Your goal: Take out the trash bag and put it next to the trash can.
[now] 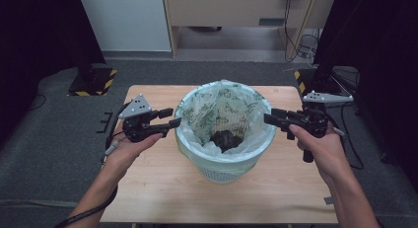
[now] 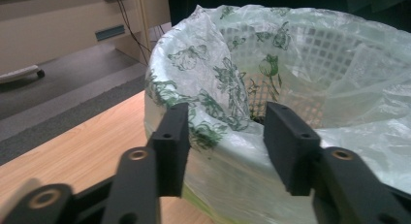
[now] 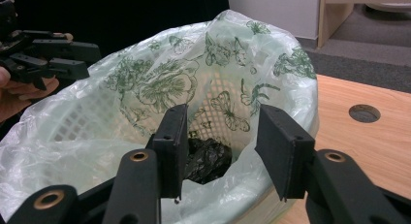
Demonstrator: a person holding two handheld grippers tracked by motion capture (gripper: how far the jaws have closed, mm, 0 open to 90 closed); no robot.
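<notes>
Two half-open claws — left claw (image 1: 173, 117), right claw (image 1: 269, 117) — flank the bin liner (image 1: 197, 109) in a basket (image 1: 222, 172) mid-tabletop (image 1: 148, 188), gripping nothing. The film looks thin, slippery, tearable — best pinched at the folded rim.

Bare forearms, no sleeves. Left gripper (image 1: 167, 118): black body, grey three-cornered plate on top with small pale screws, dark cable trailing along the near forearm. Right gripper (image 1: 272, 117): same black build, grey plate, black handle. Jaws black, flat rectangular pads, brass-coloured pivot rings at the linkage, small screw holes.
</notes>
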